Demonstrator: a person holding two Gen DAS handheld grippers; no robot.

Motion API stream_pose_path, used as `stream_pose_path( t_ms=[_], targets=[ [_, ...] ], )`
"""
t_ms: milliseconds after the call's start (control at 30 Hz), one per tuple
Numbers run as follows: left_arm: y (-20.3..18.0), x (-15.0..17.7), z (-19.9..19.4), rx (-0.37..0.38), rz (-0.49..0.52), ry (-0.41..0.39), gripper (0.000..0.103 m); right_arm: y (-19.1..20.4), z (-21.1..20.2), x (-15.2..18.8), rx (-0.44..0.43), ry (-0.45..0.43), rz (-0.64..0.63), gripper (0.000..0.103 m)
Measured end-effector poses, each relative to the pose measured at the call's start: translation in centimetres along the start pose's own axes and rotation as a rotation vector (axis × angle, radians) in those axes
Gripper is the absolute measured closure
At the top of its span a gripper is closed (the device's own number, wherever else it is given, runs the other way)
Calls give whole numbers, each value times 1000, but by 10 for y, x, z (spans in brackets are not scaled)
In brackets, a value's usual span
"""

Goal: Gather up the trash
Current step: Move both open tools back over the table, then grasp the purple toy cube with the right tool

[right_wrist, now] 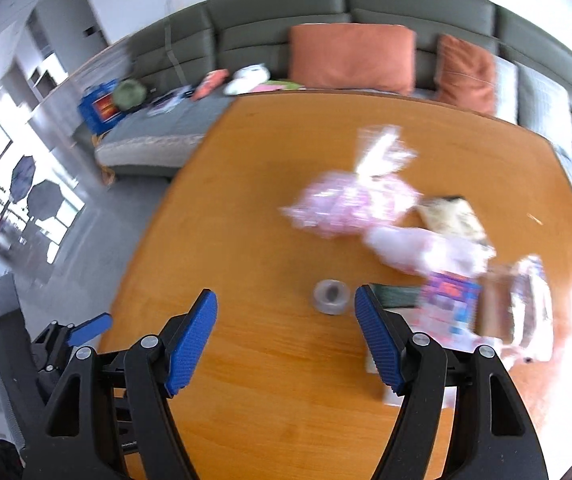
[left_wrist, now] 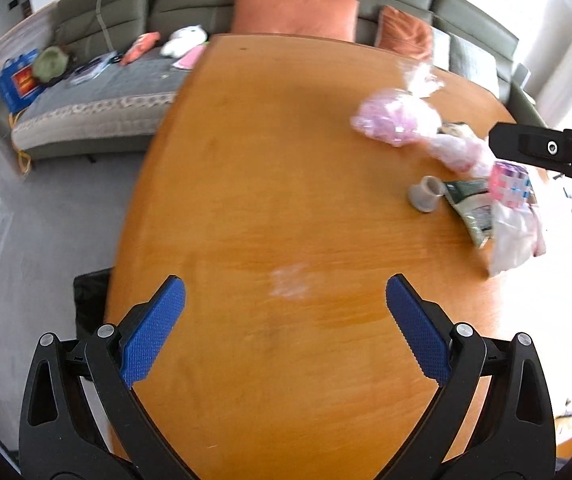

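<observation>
Trash lies on the right side of a wooden table: a crumpled pink plastic bag, a grey tape roll, a green wrapper, a pink printed packet and a clear bag. My left gripper is open and empty above bare table, left of the pile. My right gripper is open and empty, just short of the tape roll. The pink bag, a beige packet and the printed packet lie beyond it.
A grey-green sofa with orange cushions and scattered items stands behind the table. A black bin sits on the floor by the table's left edge. The left gripper shows at the lower left of the right wrist view.
</observation>
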State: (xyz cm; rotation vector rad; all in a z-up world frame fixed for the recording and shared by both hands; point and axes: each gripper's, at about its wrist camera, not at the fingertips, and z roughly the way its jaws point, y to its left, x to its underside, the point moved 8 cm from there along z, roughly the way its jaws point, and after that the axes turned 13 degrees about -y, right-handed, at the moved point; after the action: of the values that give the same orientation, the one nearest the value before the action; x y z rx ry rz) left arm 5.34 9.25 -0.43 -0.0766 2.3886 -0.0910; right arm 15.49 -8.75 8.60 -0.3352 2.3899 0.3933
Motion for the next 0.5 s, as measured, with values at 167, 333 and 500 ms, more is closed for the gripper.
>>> stream_pose_path(
  t_ms=[167,333,500],
  targets=[
    [-33,-11,13,37,37,1,6,-49,0,3,94,12,45,31],
    [-56,-19,23,38,78,13,6,-81,19,13,163,71,75,31],
    [-70,-23,30,45,111,25,6,-95,41,22,204,117,70,31]
  ],
)
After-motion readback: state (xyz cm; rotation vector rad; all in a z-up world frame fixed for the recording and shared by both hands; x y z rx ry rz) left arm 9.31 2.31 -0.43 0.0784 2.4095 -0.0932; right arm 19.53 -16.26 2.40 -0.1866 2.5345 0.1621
